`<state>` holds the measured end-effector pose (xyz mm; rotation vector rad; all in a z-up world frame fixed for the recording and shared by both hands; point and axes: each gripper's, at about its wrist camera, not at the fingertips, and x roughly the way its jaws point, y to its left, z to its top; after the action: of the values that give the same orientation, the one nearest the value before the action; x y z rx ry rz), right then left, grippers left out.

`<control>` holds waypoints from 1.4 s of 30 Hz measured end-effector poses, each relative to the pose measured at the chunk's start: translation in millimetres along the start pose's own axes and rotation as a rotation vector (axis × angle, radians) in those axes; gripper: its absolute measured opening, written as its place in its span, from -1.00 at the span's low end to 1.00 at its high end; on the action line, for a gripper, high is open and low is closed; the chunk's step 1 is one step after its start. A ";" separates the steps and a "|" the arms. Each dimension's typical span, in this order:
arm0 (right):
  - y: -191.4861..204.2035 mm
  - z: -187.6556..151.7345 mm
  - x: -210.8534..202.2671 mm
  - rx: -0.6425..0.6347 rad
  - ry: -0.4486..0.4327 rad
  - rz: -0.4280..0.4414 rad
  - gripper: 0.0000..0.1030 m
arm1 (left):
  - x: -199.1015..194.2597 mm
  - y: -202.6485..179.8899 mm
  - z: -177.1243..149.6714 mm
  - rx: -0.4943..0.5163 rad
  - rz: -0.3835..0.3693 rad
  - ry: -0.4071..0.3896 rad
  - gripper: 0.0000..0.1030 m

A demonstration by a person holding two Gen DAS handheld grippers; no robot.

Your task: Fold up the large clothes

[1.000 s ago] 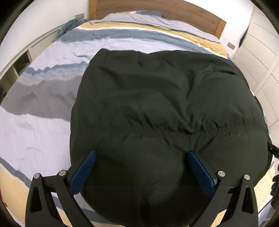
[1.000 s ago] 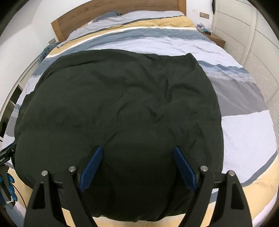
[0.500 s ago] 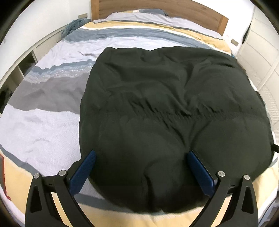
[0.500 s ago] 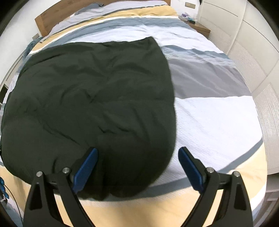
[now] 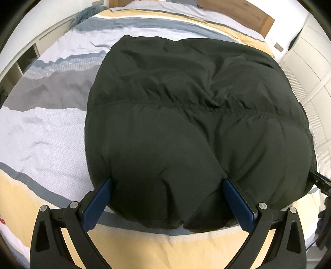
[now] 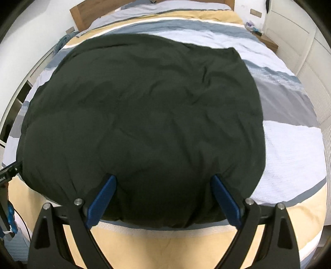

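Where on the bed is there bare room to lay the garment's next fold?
The dark padded garment fills the middle. Bare striped bedcover lies on its left in the left view, on its right in the right view, plus a yellow strip along the near edge and stripes toward the headboard.

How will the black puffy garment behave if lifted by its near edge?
The black puffy garment will likely drape and sag: it is soft and wrinkled. Its puffed quilted panels suggest it is light but bulky. The smooth shell may slip.

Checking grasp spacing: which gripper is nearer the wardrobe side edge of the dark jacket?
Right. The right gripper straddles the jacket hem close to that edge; the left gripper sits at the hem toward the opposite edge.
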<state>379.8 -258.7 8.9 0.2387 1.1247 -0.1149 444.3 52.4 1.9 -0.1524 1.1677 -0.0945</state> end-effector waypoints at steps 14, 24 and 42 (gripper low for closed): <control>-72.8 -4.5 -22.9 0.147 -0.012 -0.066 0.82 | -26.7 54.5 -6.9 -0.124 -0.075 -0.010 0.99; -112.3 15.3 -37.0 0.189 -0.061 -0.069 0.82 | -26.2 103.0 23.8 -0.229 -0.184 -0.049 0.99; -160.7 56.0 66.5 0.294 0.060 0.275 0.82 | 113.8 123.3 79.0 -0.292 -0.644 0.188 0.99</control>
<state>423.6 -426.3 -49.4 0.6595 1.1222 -0.0282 560.8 162.1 -91.8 -0.7901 1.2785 -0.5145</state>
